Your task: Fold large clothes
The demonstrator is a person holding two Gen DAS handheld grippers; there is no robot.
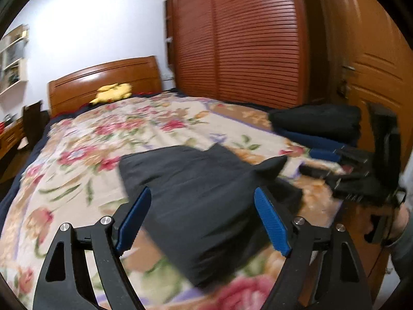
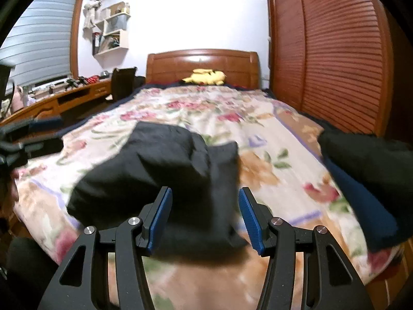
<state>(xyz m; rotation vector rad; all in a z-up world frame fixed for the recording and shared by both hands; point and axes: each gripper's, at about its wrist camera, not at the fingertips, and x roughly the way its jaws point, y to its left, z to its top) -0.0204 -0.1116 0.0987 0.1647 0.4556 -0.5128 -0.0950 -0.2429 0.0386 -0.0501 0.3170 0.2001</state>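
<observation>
A black garment [image 1: 185, 170], folded into a thick rectangle, lies on the floral bedcover [image 1: 90, 142]; one corner sticks up on its right side. My left gripper [image 1: 202, 192] hovers just in front of it, jaws spread wide, blue pads clear of the cloth. In the right wrist view the same garment [image 2: 160, 160] lies beyond my right gripper [image 2: 205, 191], whose jaws stand half apart and press on nothing. From the left wrist view, the right gripper [image 1: 335, 173] hangs over the bed's right edge. At the left edge of the right wrist view is the left gripper [image 2: 33, 134].
A stack of folded black and navy clothes [image 1: 317, 121] sits at the bed's right edge. A yellow plush toy [image 1: 113, 91] lies by the wooden headboard [image 1: 103, 77]. Louvred wardrobe doors [image 1: 245, 38] and a door [image 1: 366, 51] stand to the right. A desk [image 2: 64, 98] runs along the left.
</observation>
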